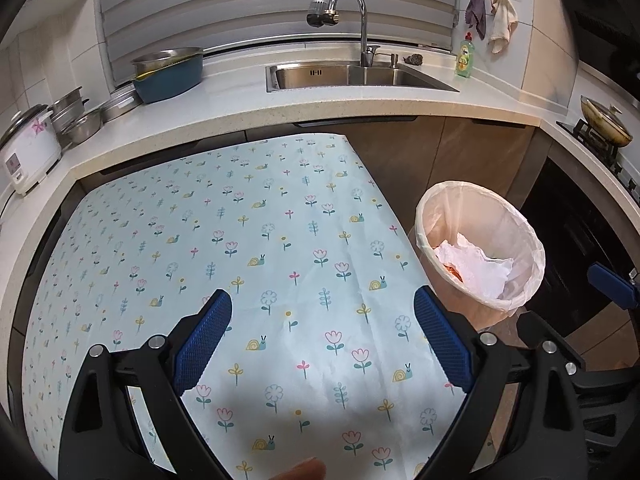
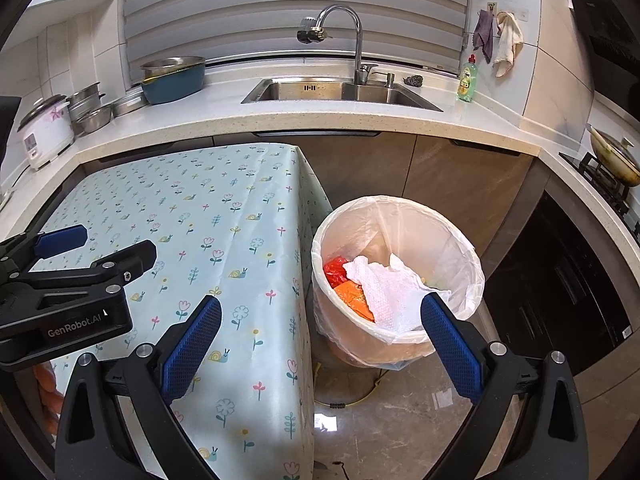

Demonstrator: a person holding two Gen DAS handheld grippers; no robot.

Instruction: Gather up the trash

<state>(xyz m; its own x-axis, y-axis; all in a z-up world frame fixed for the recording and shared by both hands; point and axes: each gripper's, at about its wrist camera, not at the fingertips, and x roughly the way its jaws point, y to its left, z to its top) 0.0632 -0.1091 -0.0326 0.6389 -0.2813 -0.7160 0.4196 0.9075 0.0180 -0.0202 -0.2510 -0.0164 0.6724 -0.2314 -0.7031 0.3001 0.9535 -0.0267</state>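
A bin (image 2: 400,280) lined with a pale plastic bag stands on the floor right of the table; it also shows in the left wrist view (image 1: 480,252). Inside lie a crumpled white paper towel (image 2: 390,288), a red wrapper (image 2: 335,270) and an orange wrapper (image 2: 352,296). My left gripper (image 1: 322,328) is open and empty above the floral tablecloth (image 1: 224,248). My right gripper (image 2: 320,328) is open and empty, hovering between the table edge and the bin. The left gripper shows at the left of the right wrist view (image 2: 76,264).
A kitchen counter (image 2: 320,120) runs behind with a sink (image 2: 340,92), faucet, green dish soap bottle (image 2: 466,80), blue basin, pots and rice cooker (image 2: 46,130). A stove with a pan (image 2: 616,160) is at right. A yellow cable lies on the floor by the bin.
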